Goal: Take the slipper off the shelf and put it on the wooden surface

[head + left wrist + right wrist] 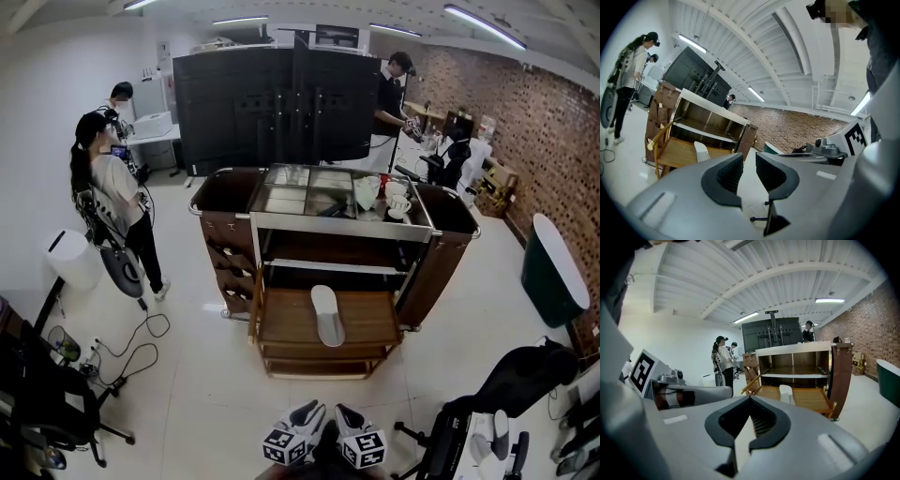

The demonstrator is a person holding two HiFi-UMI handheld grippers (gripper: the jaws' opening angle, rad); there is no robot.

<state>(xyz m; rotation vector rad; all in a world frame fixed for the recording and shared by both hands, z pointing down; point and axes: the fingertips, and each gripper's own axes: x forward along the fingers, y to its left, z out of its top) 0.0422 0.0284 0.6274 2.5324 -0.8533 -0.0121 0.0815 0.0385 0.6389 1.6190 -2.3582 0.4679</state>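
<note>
Slipper (327,315) lies lengthwise on the wooden surface (281,323), seemingly sole down.

Ceiling strip lights (483,26) give bright, even light with only soft shadows. Every view bows strongly toward its edges. Both gripper views darken to black at the corners.

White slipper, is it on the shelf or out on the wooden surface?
Out: the white slipper lies flat on the wooden surface.
</note>
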